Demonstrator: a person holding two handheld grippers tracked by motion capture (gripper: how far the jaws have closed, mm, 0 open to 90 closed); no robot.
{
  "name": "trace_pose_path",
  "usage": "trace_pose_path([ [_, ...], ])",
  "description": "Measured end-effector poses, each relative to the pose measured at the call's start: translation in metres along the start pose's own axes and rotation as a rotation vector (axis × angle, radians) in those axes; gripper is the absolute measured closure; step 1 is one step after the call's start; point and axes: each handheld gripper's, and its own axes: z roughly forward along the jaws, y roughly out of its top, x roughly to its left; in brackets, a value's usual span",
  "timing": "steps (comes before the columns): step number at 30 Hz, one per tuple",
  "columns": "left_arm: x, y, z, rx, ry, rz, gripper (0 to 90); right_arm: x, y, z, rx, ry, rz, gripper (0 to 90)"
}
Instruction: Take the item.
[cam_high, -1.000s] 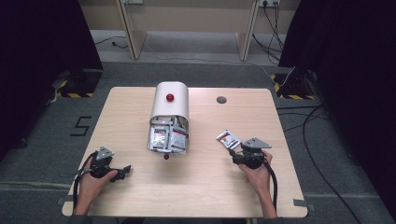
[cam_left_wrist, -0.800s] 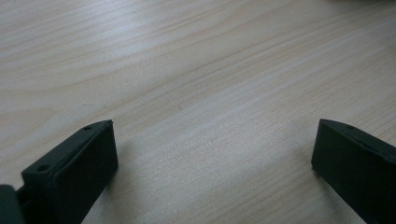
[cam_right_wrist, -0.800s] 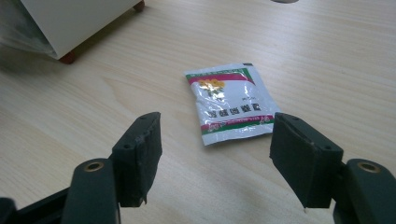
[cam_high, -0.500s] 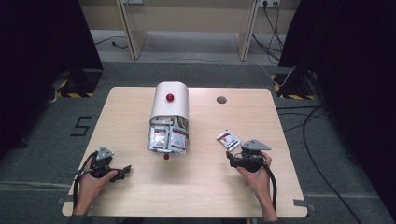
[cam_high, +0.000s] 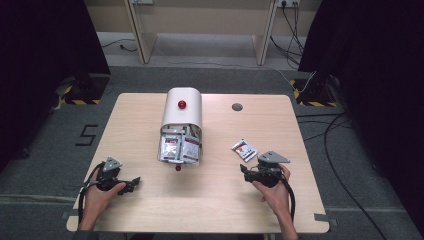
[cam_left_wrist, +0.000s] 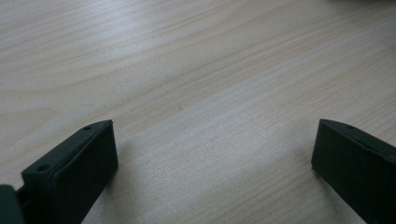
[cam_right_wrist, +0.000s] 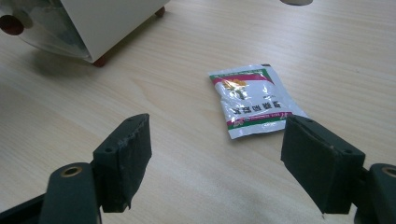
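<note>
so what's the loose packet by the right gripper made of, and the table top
The packet looks like glossy plastic or foil film: it throws bright glare, wrinkles softly and has flat sealed edges around printed red and green bands. The table looks like pale wood or a wood-look laminate with a smooth, satin finish: fine straight grain lines and a soft sheen; which of the two cannot be told.

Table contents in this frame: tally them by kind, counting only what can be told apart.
White container lying on its side, sachets inside too overlapped to count: 1
Loose sachet on the table: 1
Handheld grippers, left and right, both open: 2
Total: 4
</note>
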Motion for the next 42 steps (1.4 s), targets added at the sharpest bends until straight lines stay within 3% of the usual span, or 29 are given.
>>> trace_pose_path([
  [20,0.000,0.000,0.000,0.000,0.000,0.000,0.0,0.009,-0.014,-0.009,0.006,0.015,-0.008,20.4],
  [42,0.000,0.000,0.000,0.000,0.000,0.000,0.0,0.006,-0.034,-0.025,-0.001,0.005,-0.010,18.5],
])
